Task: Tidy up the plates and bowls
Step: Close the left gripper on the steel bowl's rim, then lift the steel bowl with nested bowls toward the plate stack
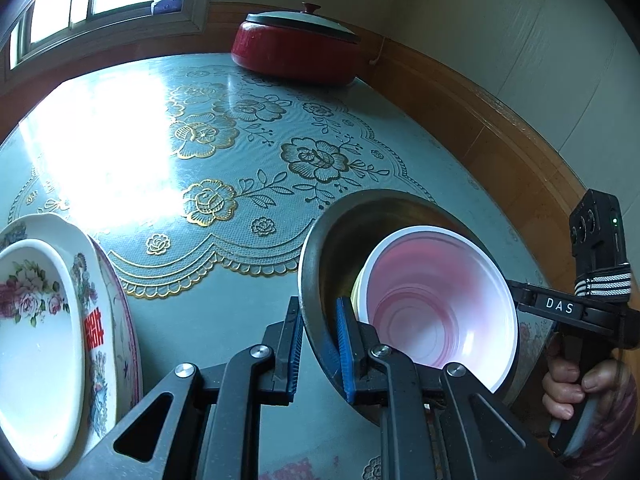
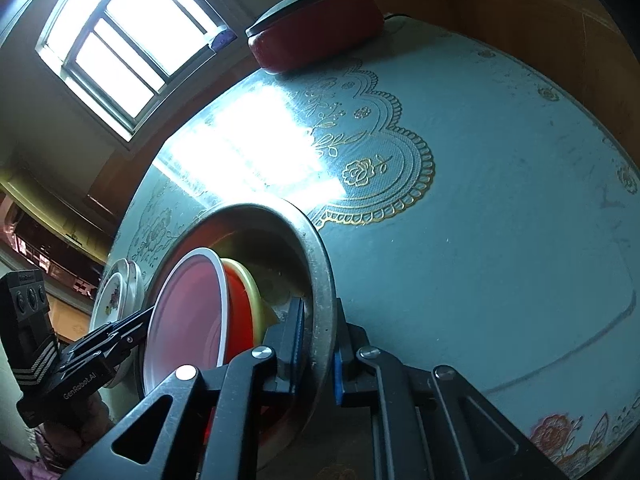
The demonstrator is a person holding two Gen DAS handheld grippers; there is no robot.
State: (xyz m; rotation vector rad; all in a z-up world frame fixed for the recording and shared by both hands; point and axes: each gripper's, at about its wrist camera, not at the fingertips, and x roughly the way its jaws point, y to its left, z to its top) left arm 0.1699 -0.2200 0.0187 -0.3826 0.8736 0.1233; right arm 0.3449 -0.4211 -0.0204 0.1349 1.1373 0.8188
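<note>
The bowls look already nested: a white bowl with a pink inside [image 1: 436, 300] sits on a red bowl [image 2: 240, 308] and a yellow one [image 2: 256, 292] inside the wide steel basin [image 1: 340, 232], near right on the bench [image 1: 240, 312]. The floral plates [image 1: 48, 340] are stacked at the near left, well apart. What remains, I judge, is placing the basin. The left gripper [image 1: 318, 344] is clamped on its near-left rim, the right gripper [image 2: 318, 352] on the opposite rim. The basin is round, without a long axis, its mouth facing up.
</note>
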